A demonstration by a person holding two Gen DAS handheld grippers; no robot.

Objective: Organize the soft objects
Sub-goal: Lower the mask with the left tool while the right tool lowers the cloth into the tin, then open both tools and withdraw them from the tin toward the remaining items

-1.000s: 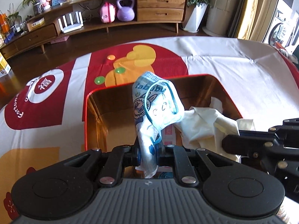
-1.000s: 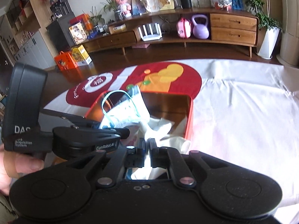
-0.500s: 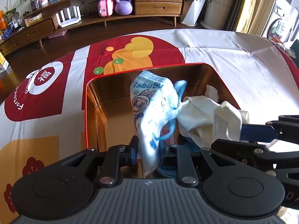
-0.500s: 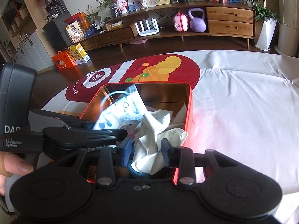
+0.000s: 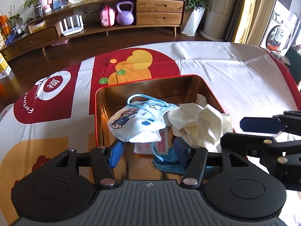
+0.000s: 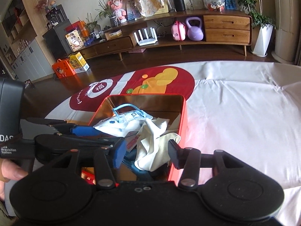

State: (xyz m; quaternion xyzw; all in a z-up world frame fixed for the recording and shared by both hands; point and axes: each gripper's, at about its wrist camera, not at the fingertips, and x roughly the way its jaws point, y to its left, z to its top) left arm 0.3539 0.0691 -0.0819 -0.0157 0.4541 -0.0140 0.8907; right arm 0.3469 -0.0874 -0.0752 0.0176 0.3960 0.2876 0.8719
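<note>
Two grippers hang side by side over a red tin box point(image 5: 96, 113) with a shiny gold inside, which stands on a white cloth point(image 5: 235, 71) printed with red and yellow shapes. On the left, the left gripper point(image 5: 147, 150) has just been opening its jaws; its blue pads stand apart with nothing pressed between them. Just beyond them, a child's face mask point(image 5: 137, 120) with cartoon prints and a blue ear loop lies inside the box toward its left wall. Touching it on the right, a crumpled cream glove point(image 5: 199, 120) rests in the box, one edge draped at the right rim. Under both lie a blue mask point(image 5: 169, 162) and a small red-printed packet point(image 5: 161, 143). Farther right, the right gripper point(image 6: 145, 153) has also just been opening; the glove sits loose between its parted pads.
</note>
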